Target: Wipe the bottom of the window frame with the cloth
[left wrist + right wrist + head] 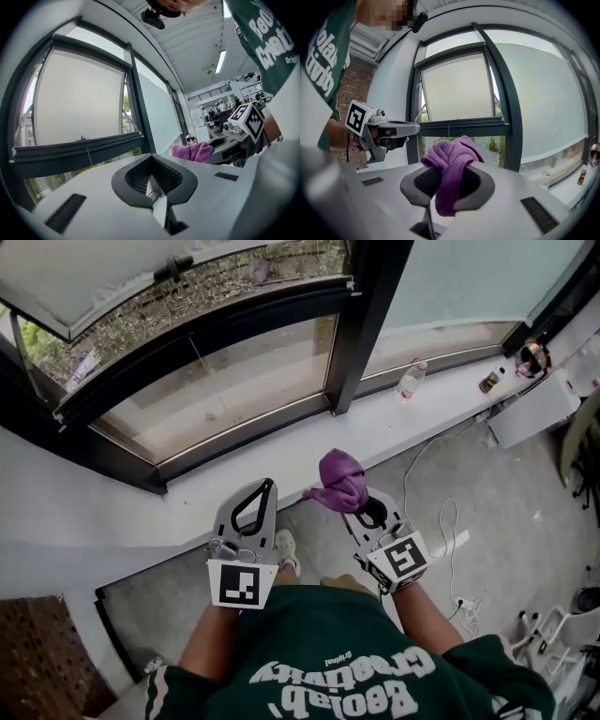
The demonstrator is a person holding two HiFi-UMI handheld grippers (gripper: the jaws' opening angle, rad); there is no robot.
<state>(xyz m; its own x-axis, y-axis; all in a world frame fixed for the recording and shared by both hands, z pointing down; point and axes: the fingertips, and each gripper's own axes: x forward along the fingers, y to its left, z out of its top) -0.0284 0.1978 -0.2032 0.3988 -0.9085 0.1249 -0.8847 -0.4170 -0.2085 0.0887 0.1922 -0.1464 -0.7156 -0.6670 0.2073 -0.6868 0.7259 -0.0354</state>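
Note:
In the head view my right gripper (351, 502) is shut on a bunched purple cloth (338, 480), held over the floor just short of the white sill (281, 476). The right gripper view shows the cloth (451, 161) draped between the jaws of this gripper (445, 187). My left gripper (267, 487) is level with it on the left, shut and empty, its tips over the sill's edge. The left gripper (151, 183) points up at the window, with the cloth (193, 152) showing to the right. The dark bottom rail of the window frame (246, 440) runs beyond the sill.
A thick dark mullion (368, 326) divides the panes. On the sill to the right stand a clear plastic bottle (410, 381) and a small dark bottle (490, 381). A white box (532, 411) and cables (441, 512) lie on the floor at right. A brick wall (37, 652) stands at left.

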